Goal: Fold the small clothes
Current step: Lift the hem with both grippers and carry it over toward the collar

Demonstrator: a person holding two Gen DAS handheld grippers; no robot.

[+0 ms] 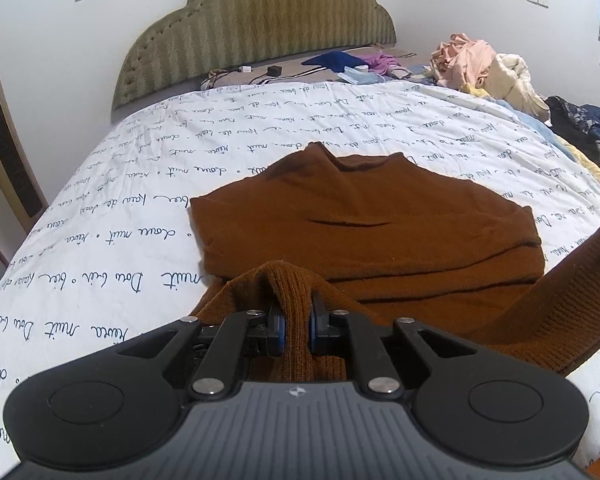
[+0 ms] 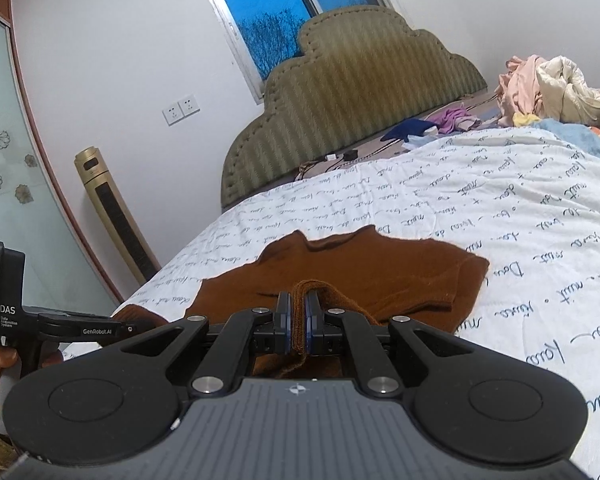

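Observation:
A brown knit sweater (image 1: 364,220) lies flat on the white bedspread with script print (image 1: 140,208), collar toward the headboard. My left gripper (image 1: 297,320) is shut on the ribbed bottom hem of the sweater, lifted off the bed at the near left. The hem runs right and up toward the frame's right edge (image 1: 572,300). In the right wrist view the sweater (image 2: 360,272) lies ahead, and my right gripper (image 2: 297,320) is shut on the hem's other end. The left gripper's body (image 2: 40,320) shows at the far left there.
A padded olive headboard (image 1: 260,32) stands at the far end. A pile of clothes (image 1: 484,68) lies at the far right of the bed, with dark garments (image 1: 580,120) beside it. Cables and small items (image 1: 268,72) lie near the headboard. A tower fan (image 2: 116,212) stands left of the bed.

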